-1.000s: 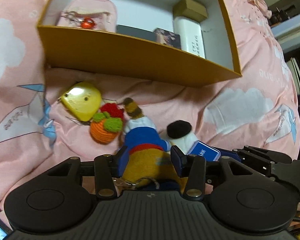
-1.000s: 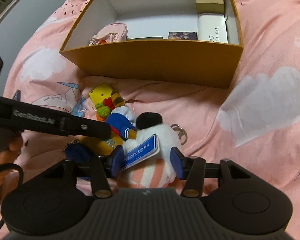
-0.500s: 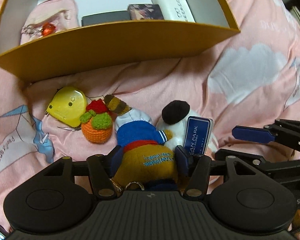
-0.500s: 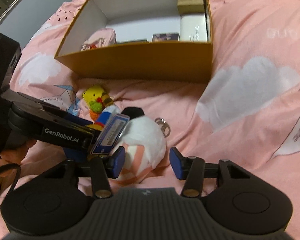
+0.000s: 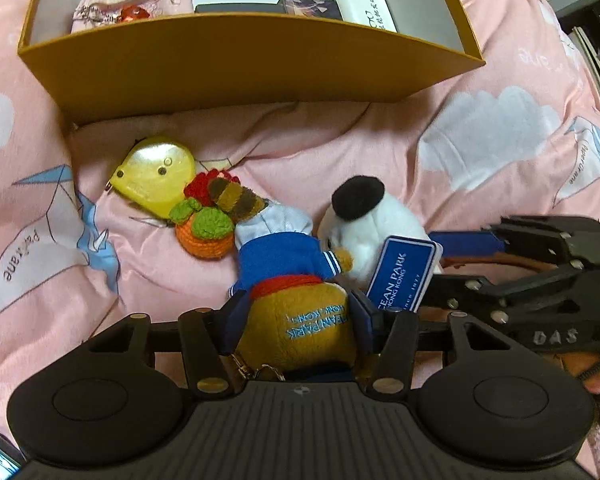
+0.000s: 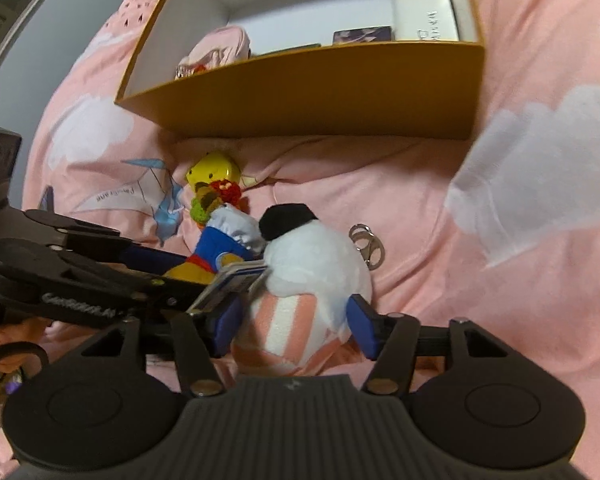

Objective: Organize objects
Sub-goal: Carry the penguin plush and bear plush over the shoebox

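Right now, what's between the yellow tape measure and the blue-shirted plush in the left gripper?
Left wrist view: a crocheted orange keychain lies between the yellow tape measure and the blue-shirted plush; the plush's striped tail overlaps it.

Left gripper [image 5: 296, 320]: held low and level, jaws closed against both sides of the yellow plush toy [image 5: 300, 328]. Right gripper [image 6: 292, 320]: positioned just to its right, jaws set around the white plush toy [image 6: 312, 280], contact of the pads not discernible. A bare hand [image 6: 4, 336] is glimpsed behind the left gripper.
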`<state>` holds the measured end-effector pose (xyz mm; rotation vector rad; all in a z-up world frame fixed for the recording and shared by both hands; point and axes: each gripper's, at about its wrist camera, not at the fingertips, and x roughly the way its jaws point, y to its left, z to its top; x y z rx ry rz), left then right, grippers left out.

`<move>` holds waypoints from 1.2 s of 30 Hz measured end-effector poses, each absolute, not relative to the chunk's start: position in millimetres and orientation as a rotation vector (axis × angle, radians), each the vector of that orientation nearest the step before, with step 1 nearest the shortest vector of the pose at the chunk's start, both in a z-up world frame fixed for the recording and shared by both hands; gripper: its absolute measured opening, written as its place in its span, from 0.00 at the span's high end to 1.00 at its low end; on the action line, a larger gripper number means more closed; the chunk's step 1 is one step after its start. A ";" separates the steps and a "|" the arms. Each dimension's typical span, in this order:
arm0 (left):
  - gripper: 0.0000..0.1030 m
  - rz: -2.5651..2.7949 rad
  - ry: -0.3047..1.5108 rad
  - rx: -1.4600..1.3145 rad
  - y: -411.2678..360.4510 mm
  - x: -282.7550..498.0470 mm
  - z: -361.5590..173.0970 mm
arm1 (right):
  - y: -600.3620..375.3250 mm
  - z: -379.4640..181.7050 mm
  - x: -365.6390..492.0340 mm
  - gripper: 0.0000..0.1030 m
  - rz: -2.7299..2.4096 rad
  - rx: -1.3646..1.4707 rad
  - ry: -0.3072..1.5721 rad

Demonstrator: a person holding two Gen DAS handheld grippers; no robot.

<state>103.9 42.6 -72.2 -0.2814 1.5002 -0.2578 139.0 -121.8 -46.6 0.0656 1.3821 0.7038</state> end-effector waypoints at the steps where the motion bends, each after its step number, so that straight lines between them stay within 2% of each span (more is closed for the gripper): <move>1: 0.40 -0.264 1.500 -0.278 42.2 103.2 -72.5 | -120.3 -48.9 140.5 0.37 0.704 0.062 1.387; 12: 0.40 -0.265 1.439 -0.219 30.9 92.4 -69.5 | -128.7 -76.5 150.0 0.32 0.709 0.178 1.477; 16: 0.42 -0.244 1.386 -0.263 35.4 85.5 -66.2 | -132.8 -74.8 145.9 0.37 0.709 0.203 1.456; 24: 0.45 -0.226 1.242 -0.340 46.9 73.0 -45.8 | -140.7 -49.8 138.0 0.40 0.721 0.194 1.373; 36: 0.48 -0.260 1.036 -0.452 68.3 68.7 9.5 | -149.7 30.5 135.4 0.40 0.780 0.165 1.123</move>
